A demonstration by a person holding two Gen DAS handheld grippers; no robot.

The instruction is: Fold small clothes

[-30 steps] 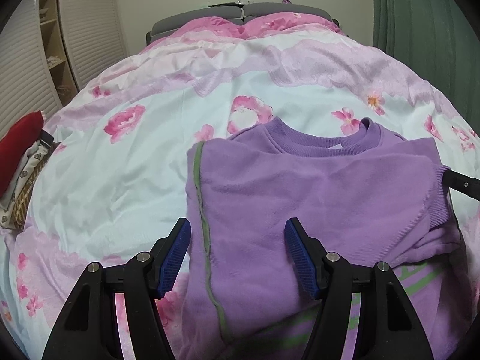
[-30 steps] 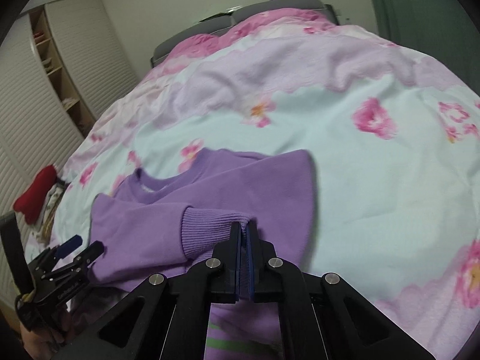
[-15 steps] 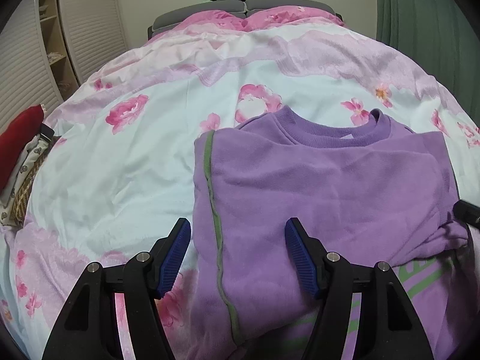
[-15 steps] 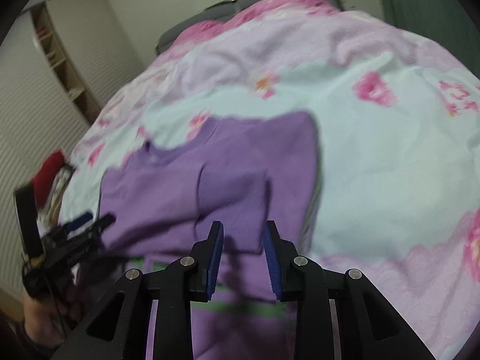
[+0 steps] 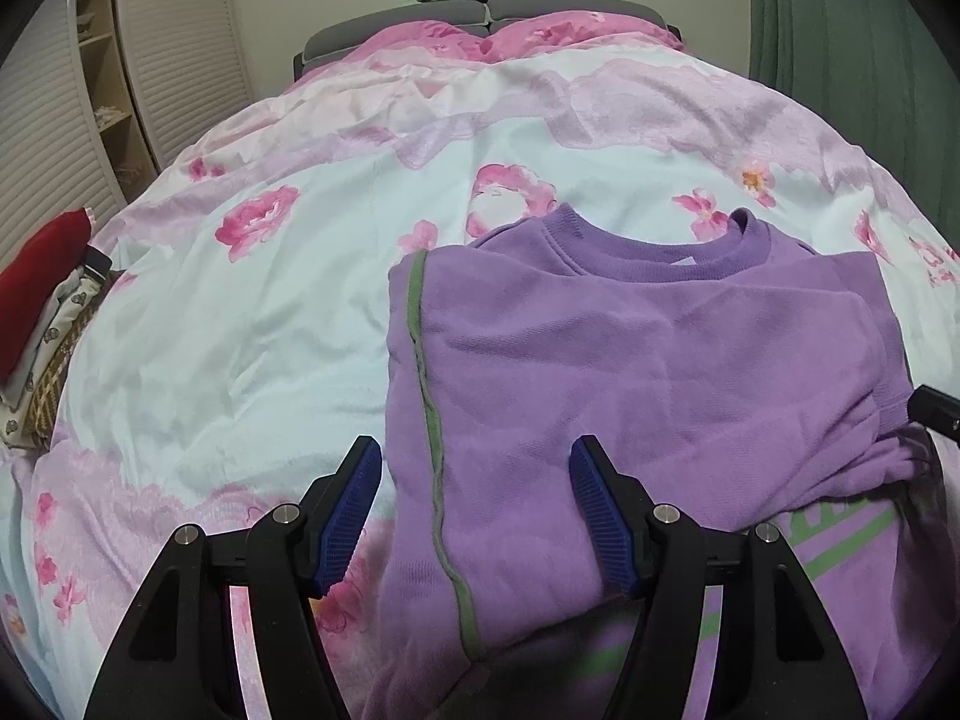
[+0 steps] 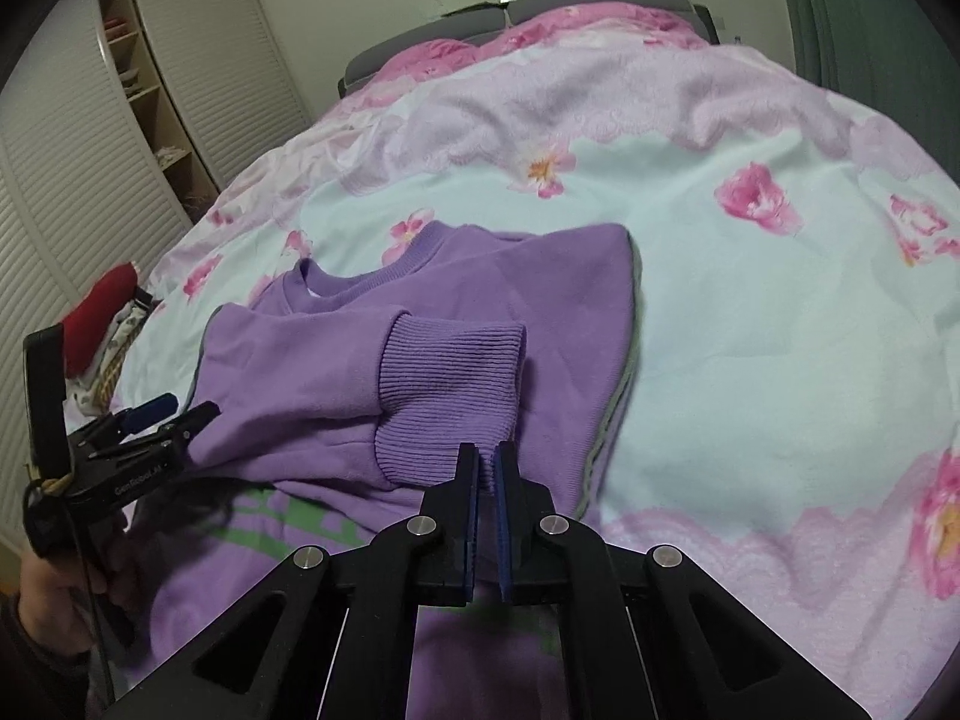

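Observation:
A purple sweatshirt (image 5: 648, 372) with green trim lies on the bed, both sleeves folded in across its body. My left gripper (image 5: 474, 504) is open and empty, low over the sweatshirt's left side. My right gripper (image 6: 487, 468) is nearly shut with a thin gap between the pads, just in front of the ribbed cuffs (image 6: 450, 372), gripping nothing that I can see. The sweatshirt also shows in the right wrist view (image 6: 540, 300). The left gripper appears there at the left (image 6: 156, 420).
The bed has a floral pink and pale blue duvet (image 5: 240, 330). A red item on a stack of folded clothes (image 5: 42, 312) lies at the bed's left edge. Louvred wardrobe doors and shelves (image 6: 120, 138) stand left, a green curtain (image 5: 840, 60) right.
My right gripper let go of the sleeve cuff, opened, then closed almost fully near the cuffs. The sleeve now lies across the sweatshirt. My left gripper stayed open and drew back slightly.

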